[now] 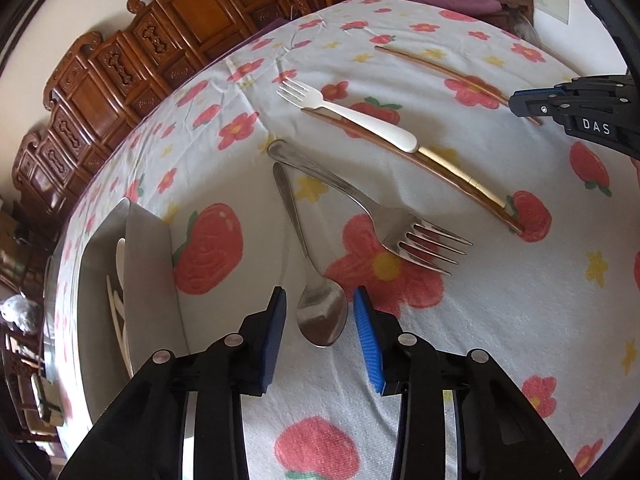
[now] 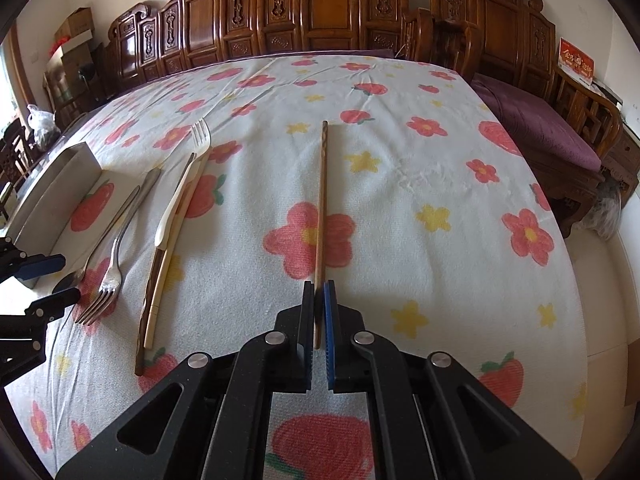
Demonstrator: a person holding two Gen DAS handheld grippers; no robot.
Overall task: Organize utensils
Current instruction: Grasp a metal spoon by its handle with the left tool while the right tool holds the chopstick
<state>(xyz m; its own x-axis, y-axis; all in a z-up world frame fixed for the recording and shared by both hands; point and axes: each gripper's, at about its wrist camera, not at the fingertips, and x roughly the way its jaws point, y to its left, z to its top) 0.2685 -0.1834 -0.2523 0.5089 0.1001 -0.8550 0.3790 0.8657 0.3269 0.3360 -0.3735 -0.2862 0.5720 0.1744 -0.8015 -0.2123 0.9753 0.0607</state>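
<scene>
My left gripper [image 1: 320, 300] is open, its blue pads on either side of the bowl of a steel spoon [image 1: 316, 300] that lies on the flowered tablecloth. A steel fork [image 1: 384, 216] lies beside it. A white-handled fork [image 1: 348, 114] rests across a brown chopstick [image 1: 440, 172] and a pale chopstick [image 1: 460, 172]. My right gripper [image 2: 319, 292] is shut on the near end of another brown chopstick [image 2: 322, 208], which lies along the cloth. The grey utensil box [image 1: 148, 280] stands left of the left gripper, with white utensils inside.
Carved wooden chairs [image 2: 320, 12] line the far table edge. A purple-cushioned bench [image 2: 536, 120] stands to the right. The left gripper [image 2: 52, 280] shows at the left edge of the right wrist view.
</scene>
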